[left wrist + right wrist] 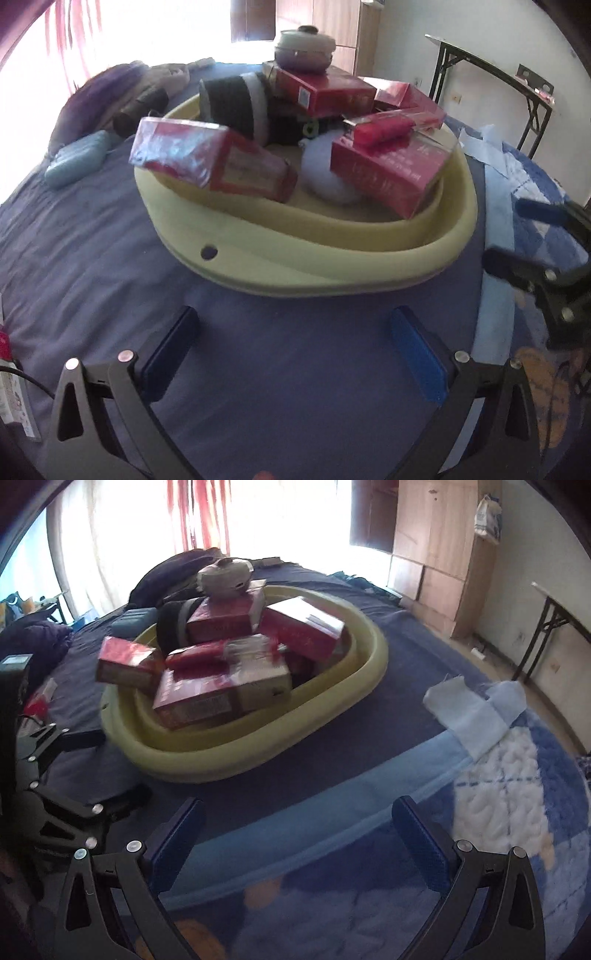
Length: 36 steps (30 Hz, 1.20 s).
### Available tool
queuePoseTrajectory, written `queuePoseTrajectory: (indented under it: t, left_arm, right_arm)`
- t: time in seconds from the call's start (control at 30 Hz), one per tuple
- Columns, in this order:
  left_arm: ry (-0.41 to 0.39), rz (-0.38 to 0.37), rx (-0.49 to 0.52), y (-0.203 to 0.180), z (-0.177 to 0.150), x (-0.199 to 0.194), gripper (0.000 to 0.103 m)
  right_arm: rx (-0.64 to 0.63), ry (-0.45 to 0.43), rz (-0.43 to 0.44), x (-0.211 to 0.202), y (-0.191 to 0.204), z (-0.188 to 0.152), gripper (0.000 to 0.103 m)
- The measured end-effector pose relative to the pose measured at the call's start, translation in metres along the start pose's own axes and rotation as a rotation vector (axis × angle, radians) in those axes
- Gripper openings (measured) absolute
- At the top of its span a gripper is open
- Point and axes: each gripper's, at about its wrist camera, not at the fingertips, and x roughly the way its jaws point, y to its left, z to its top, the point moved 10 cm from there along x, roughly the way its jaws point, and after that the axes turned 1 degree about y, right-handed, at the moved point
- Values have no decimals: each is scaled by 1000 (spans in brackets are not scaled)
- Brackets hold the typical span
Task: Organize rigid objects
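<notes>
The yellow basin piled with red boxes sits on the bed, filling the centre of the left wrist frame directly ahead of the left hand-held gripper, its long axis running from lower left to upper right. In the right wrist view the basin lies toward the upper left, off the line of the right hand-held gripper, so the left seems nearer. Both are spread wide and empty, held low and pointing forward over the bedding.
</notes>
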Motion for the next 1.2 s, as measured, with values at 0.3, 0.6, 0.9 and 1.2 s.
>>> queuePoseTrajectory:
  t: [0.3, 0.6, 0.9, 1.2]
  left_arm:
    - [8, -7, 0, -1, 5, 8, 103]
    - [10, 12, -9, -4, 10, 12, 103]
    - [13, 1, -13, -4, 10, 11, 103]
    - [13, 0, -14, -4, 9, 11, 103]
  right_arm:
    - [-33, 24, -59, 39, 1, 1, 103]
    - [-46, 32, -85, 43, 2, 0, 103]
    - [-44, 42, -88, 43, 2, 0, 103]
    - [-45, 41, -89, 43, 1, -1, 103]
